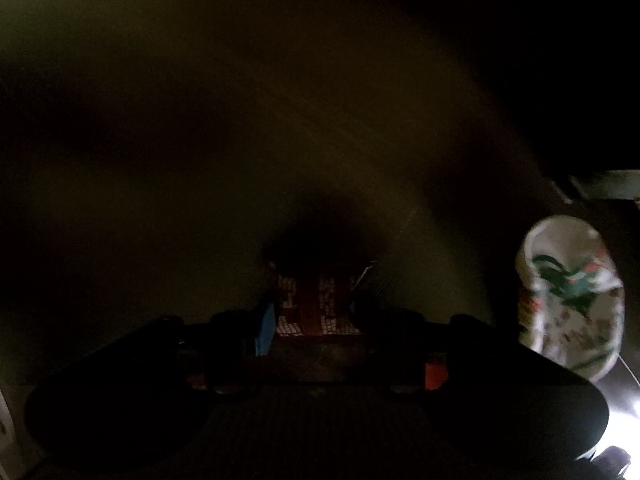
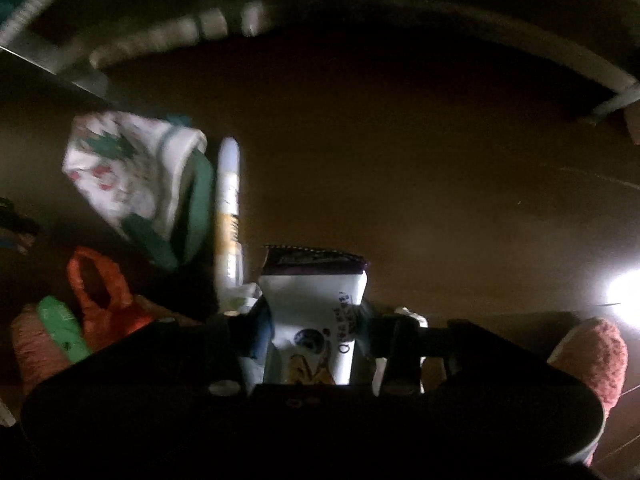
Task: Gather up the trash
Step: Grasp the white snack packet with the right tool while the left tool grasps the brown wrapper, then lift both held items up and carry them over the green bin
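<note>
**Two wrappers, one in each claw**

On my left gripper (image 1: 316,300) I see the jaws partly closed, pinching a dark red wrapper (image 1: 316,312) with white print above the dim brown tabletop (image 1: 200,160). My right gripper (image 2: 316,316) likewise clamps a white snack packet (image 2: 316,320), upright between its fingers. Beside it lie a white tube (image 2: 229,208), a holly-printed cloth (image 2: 120,168) and an orange bag (image 2: 100,292).

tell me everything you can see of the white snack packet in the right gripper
The white snack packet looks like glossy plastic film, with a dark crimped, serrated top edge, small printed text, a dark round emblem and a yellow picture lower down. It stands upright, clamped between the jaws of the right hand-held gripper, above the brown surface.
</note>
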